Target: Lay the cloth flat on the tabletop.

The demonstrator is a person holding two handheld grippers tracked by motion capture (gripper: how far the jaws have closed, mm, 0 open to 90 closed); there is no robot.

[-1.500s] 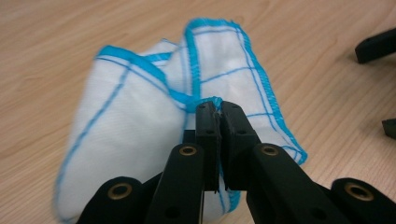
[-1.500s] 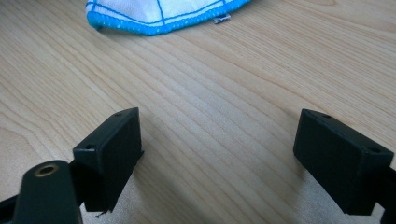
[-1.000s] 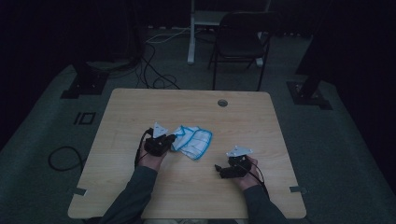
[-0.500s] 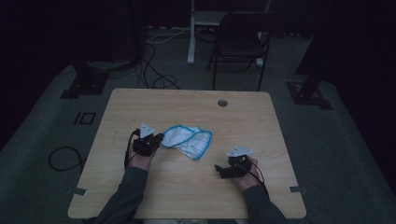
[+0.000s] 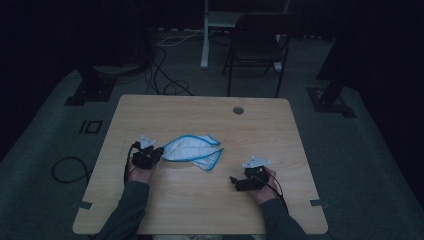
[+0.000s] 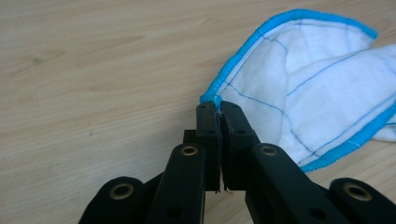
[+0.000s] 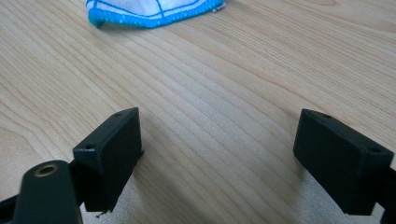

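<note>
A white cloth with a blue hem (image 5: 192,150) lies partly spread near the middle of the wooden table (image 5: 200,115). My left gripper (image 5: 159,151) is shut on the cloth's left corner; in the left gripper view the jaws pinch the blue hem (image 6: 211,99) at their tips (image 6: 218,108), and the cloth (image 6: 303,93) fans out to the right. My right gripper (image 5: 235,182) rests low over the table's right front with its jaws wide open and nothing between them (image 7: 219,144). The cloth's near edge (image 7: 149,11) lies well beyond those jaws.
A round cable hole (image 5: 238,110) sits near the table's far edge. Beyond the table stand a dark chair (image 5: 257,47) and a white post (image 5: 205,35), with cables (image 5: 165,80) on the floor. Black stand feet (image 5: 87,92) flank the table.
My left gripper has pulled the cloth's corner leftward and slightly toward the front edge, and the cloth has stretched out wider. The right gripper has kept still.
</note>
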